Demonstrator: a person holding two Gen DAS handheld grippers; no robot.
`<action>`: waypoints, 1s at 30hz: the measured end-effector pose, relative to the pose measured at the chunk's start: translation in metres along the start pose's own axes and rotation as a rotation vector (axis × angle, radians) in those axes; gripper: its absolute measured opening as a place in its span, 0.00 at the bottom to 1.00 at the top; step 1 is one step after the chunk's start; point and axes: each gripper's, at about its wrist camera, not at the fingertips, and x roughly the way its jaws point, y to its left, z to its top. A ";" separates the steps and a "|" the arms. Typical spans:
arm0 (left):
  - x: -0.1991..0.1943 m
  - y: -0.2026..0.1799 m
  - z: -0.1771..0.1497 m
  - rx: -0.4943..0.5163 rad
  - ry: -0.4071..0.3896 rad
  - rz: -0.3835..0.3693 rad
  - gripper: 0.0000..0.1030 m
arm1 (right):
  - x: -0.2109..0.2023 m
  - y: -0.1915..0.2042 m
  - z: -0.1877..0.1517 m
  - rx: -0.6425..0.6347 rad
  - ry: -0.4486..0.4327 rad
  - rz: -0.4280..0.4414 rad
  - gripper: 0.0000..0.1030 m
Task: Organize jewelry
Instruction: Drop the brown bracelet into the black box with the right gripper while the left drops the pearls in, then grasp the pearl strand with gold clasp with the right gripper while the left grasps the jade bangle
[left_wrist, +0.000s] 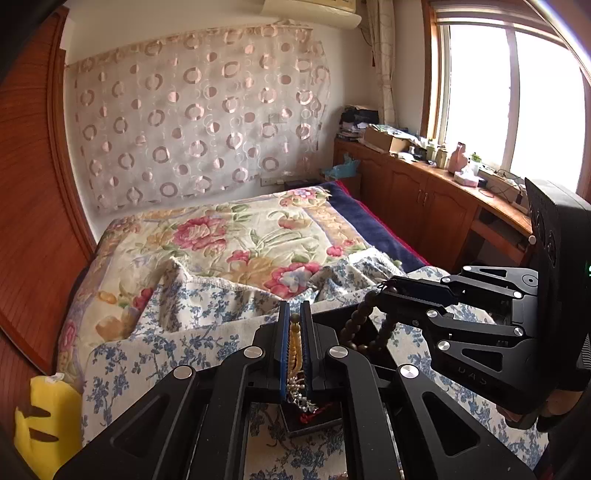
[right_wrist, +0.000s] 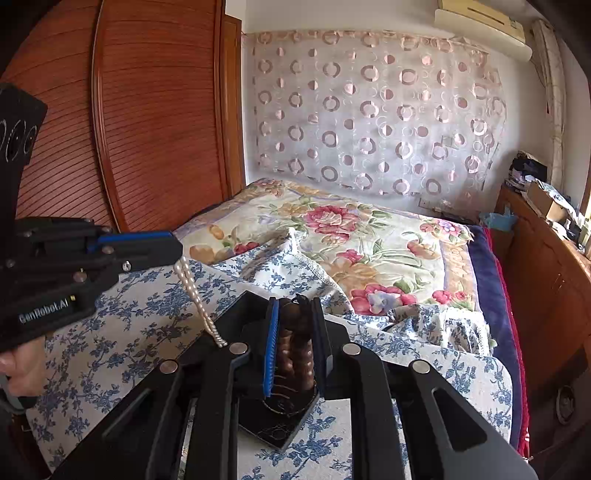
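A floral-quilted bed (left_wrist: 229, 236) fills the room; left gripper (left_wrist: 294, 321) fingers pinch a pearl strand (left_wrist: 293, 347), right gripper (right_wrist: 293, 306) fingers clasp brown beads (right_wrist: 295, 350).

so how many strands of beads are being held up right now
2. A pearl strand hangs from the left claw, and a dark brown bead strand from the right claw. More may lie hidden below.

- Bed (left_wrist: 207, 236) under a floral blanket (right_wrist: 369, 236), blue-flowered sheet (right_wrist: 122, 354) rumpled in front.
- Sheer curtain with circle pattern (left_wrist: 199, 114) across the far wall.
- Louvred wooden wardrobe door (right_wrist: 155, 110) beside the bed.
- Cluttered wooden cabinet (left_wrist: 417, 195) below a bright window (left_wrist: 509, 96).
- Yellow cushion (left_wrist: 46, 421) at the sheet's near left edge.
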 end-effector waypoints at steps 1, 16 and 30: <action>-0.001 0.001 -0.002 -0.002 0.000 -0.001 0.05 | 0.001 0.001 -0.001 0.003 0.003 -0.001 0.20; -0.023 0.005 -0.044 -0.019 0.013 -0.012 0.05 | -0.034 0.008 -0.034 -0.036 -0.002 0.000 0.20; -0.038 0.003 -0.109 -0.024 0.075 -0.042 0.05 | -0.060 0.011 -0.137 -0.024 0.143 0.017 0.20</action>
